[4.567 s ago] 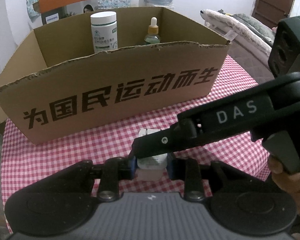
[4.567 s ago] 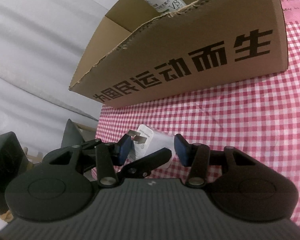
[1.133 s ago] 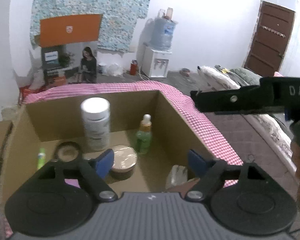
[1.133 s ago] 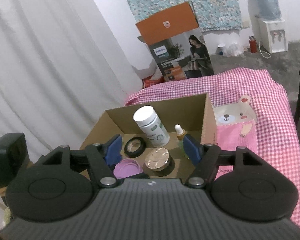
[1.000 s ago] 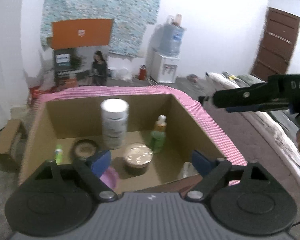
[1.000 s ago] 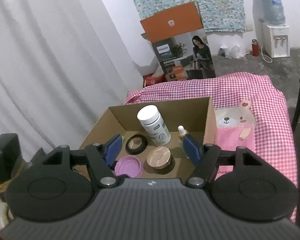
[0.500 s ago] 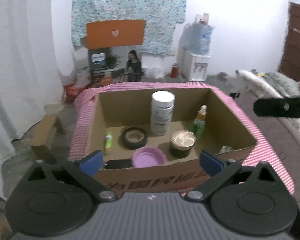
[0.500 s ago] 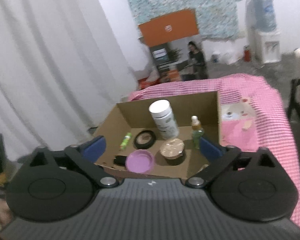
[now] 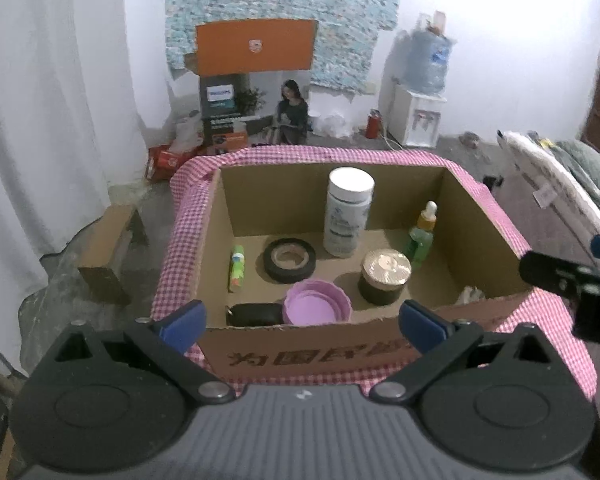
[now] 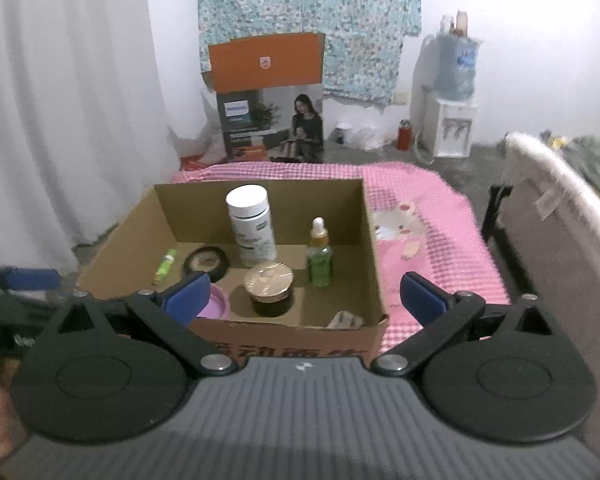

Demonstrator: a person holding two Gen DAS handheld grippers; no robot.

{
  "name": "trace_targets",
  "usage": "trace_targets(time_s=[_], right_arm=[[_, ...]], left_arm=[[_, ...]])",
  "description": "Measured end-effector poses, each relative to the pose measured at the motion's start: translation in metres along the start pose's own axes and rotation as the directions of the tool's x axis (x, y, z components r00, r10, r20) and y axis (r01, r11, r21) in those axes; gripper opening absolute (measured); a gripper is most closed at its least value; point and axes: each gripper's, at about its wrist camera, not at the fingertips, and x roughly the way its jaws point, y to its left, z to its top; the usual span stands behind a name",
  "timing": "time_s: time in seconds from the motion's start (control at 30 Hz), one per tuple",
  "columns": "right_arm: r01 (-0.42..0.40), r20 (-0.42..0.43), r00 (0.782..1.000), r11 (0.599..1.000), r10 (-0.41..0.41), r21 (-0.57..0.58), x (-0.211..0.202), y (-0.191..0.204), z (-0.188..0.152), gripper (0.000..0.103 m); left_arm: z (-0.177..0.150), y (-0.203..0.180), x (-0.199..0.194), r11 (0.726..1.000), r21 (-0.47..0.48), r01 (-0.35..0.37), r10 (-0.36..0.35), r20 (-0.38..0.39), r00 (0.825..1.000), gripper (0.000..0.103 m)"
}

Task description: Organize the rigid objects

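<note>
Both wrist cameras look down into the open brown cardboard box [image 9: 484,224] sitting on the pink-and-white checked tablecloth [image 9: 180,216]. The left gripper [image 9: 302,322] hangs over the near wall with its blue-padded jaws spread wide, nothing between them.

Sweeping left to right across the box floor: a small green-and-yellow tube [image 9: 236,267] lies along the left wall. Just beside it, a black roll of tape [image 9: 290,260] lies flat. In front of that, against the near wall, a dark, flat object [image 9: 254,314] I can't identify, touching a round purple plastic lid [image 9: 317,306]. Behind, at the back, a tall white plastic bottle with a white cap [image 9: 347,212] stands upright. Next comes a dark round jar with a shiny gold lid [image 9: 385,276], and behind it a small green dropper bottle with a white tip [image 9: 420,236], upright too. In the near right corner, a small white object [image 9: 469,294] peeks over the torn edge, too hidden to make out.

The right gripper [image 10: 306,294] also hangs at the near wall, jaws fully apart and empty; one of its fingers [image 9: 556,272] pokes into the left camera's view at the far right, outside the box.
</note>
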Motion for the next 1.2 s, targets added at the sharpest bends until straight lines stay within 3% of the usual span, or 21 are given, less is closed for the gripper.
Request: trace_targets(time_s=[0.3,0.47,0.77,1.2], right_arm=[[0.029,0.042,0.999,0.997,-0.026,-0.066,0.001,-0.001,0.007,0.102],[-0.032,-0.017,0.999,0.999,0.032,-0.034,0.013,-0.007,0.005,0.102],[-0.068,-0.153,0.985,0.996,0.077,0.064,0.048,-0.012,-0.007,0.102],[-0.101,-0.205,0.972,0.993,0.111,0.061,0.066,0.004,-0.005,0.102]], left_arm=[[0.005,0.002,0.003,0.999,-0.003,-0.042,0.042,0.028,0.999,0.103],[0.011,0.000,0.012,0.998,-0.006,-0.060,0.060,-0.007,0.998,0.103],[0.008,0.007,0.031,0.997,-0.029,-0.078,0.074,-0.107,0.991,0.103],[0.010,0.000,0.032,0.996,0.012,-0.086,0.087,-0.130,0.988,0.103]])
